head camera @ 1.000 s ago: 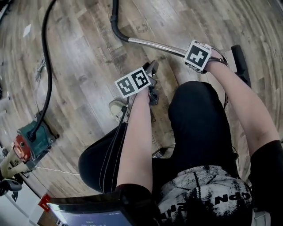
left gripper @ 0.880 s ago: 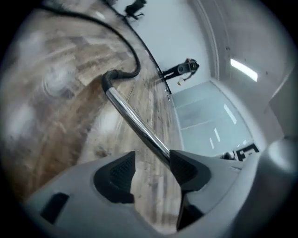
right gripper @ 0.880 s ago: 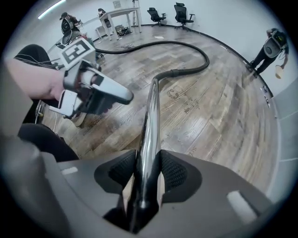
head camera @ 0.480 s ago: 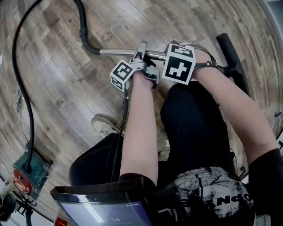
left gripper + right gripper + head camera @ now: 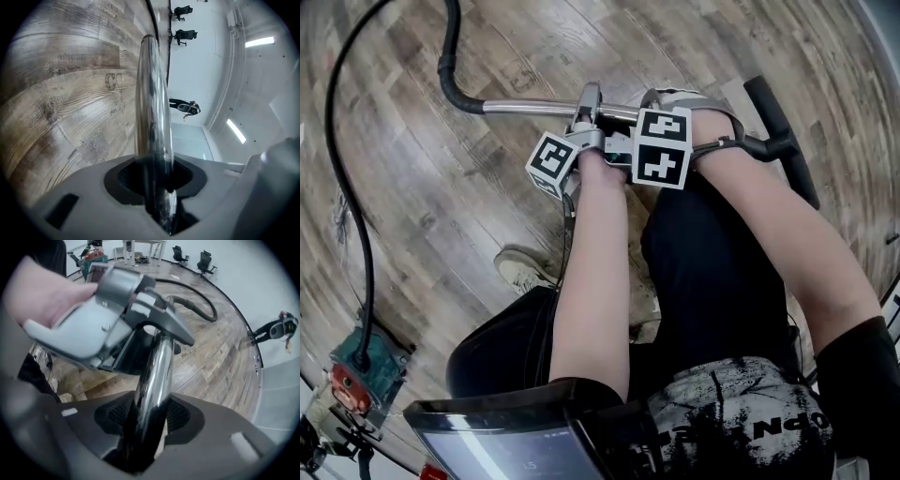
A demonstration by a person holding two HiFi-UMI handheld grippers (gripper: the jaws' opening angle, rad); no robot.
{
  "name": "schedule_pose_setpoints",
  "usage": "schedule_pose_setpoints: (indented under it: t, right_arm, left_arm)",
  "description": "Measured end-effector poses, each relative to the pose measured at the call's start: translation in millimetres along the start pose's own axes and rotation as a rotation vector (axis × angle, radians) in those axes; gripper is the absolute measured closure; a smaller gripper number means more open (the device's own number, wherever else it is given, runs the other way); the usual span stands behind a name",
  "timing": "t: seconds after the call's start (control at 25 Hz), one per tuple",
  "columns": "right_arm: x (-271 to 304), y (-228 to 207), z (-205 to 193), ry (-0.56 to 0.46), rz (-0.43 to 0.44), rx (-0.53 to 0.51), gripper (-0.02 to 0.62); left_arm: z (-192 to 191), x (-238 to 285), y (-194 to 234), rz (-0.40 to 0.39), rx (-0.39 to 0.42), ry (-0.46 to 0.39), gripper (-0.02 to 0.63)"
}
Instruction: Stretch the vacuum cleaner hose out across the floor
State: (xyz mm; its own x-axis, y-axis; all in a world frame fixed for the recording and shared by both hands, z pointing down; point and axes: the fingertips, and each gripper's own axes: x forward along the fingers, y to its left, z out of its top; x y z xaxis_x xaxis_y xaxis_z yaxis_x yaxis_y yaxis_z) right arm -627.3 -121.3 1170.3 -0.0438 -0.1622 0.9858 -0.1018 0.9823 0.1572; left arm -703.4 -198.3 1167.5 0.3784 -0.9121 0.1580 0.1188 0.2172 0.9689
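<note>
- Our left gripper (image 5: 157,180) has just been closing its jaws, and they now clamp the chrome wand tube (image 5: 534,107), which runs straight out ahead of them.
- Our right gripper (image 5: 149,416) sits just beside the left one on the same tube. Its jaws have just been easing wider, yet the tube is between them and the ribbed pads look to be touching it, so we read it as a slackened grip.
- The black hose (image 5: 447,47) joins the tube's far end, ahead of the left gripper. It loops well away over the wooden floor (image 5: 441,206) to the vacuum cleaner body (image 5: 356,370).
- We judge the tube stiff, smooth and slippery. A firm squeeze across its round section is needed, or it may roll or slide in the pads.
- The hose looks soft and springy, so it should follow a steady pull but tend to curl back.
- The body seems heavy enough to anchor the far end, so we would pull by the tube near the hose cuff rather than pinch the hose.
</note>
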Motion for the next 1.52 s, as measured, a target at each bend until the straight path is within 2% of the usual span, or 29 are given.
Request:
schedule_pose_setpoints:
  t: [0.08, 0.2, 0.28, 0.36, 0.4, 0.48, 0.64, 0.72, 0.76, 0.92, 1.04, 1.24, 1.52]
  right_arm:
    - [5.9, 0.8, -0.8, -0.012, 0.009, -0.013, 0.422]
    - [-1.5, 5.6, -1.1, -0.053, 0.052, 0.012, 0.43]
    - [-10.4, 11.7, -0.6, -0.07, 0.081, 0.02, 0.43]
    - [-17.5, 13.8, 1.9, -0.083, 0.09, 0.009, 0.43]
    - [-19.5, 13.3, 4.1, -0.09, 0.09, 0.005, 0.43]
    - [-20.5, 11.5, 7.0, -0.1, 0.092, 0.009, 0.43]
    - [-12.9, -0.9, -1.8, -0.085, 0.018, 0.022, 0.442]
    - [-11.2, -6.8, -2.9, -0.068, -0.031, -0.007, 0.437]
    - [-12.5, -7.8, -0.9, -0.06, -0.044, -0.026, 0.459]
    - [-39.3, -7.8, 19.8, -0.075, -0.024, -0.027, 0.472]
    - [-89.2, -3.2, 31.7, -0.092, 0.014, 0.007, 0.472]
    - [-216.6, 32.5, 44.6, -0.109, 0.104, 0.082, 0.471]
    - [-422.4, 64.3, 26.9, -0.152, 0.202, 0.118, 0.469]
  left_arm:
    - [-1.6, -1.0, -4.9, 0.008, 0.02, 0.006, 0.48]
    - [0.4, -3.1, -15.1, -0.01, 0.11, 0.008, 0.472]
    - [28.9, -7.4, -23.3, -0.028, 0.155, -0.063, 0.469]
    - [66.5, -10.7, -31.1, -0.033, 0.147, -0.135, 0.49]
    - [76.5, -10.7, -35.7, -0.037, 0.139, -0.139, 0.525]
    - [80.8, -10.9, -43.8, -0.052, 0.12, -0.139, 0.538]
    - [72.6, -11.2, -51.7, -0.056, 0.126, -0.16, 0.551]
    - [69.5, -13.8, -59.8, -0.054, 0.153, -0.166, 0.554]
    - [69.8, -15.5, -65.1, -0.051, 0.165, -0.165, 0.554]
    - [77.0, -25.3, -98.1, -0.022, 0.198, -0.132, 0.557]
    - [70.2, -39.2, -144.4, 0.017, 0.218, -0.096, 0.555]
    - [37.6, -95.4, -249.4, 0.079, 0.235, -0.072, 0.554]
    - [-46.9, -167.1, -423.3, 0.137, 0.256, -0.053, 0.554]
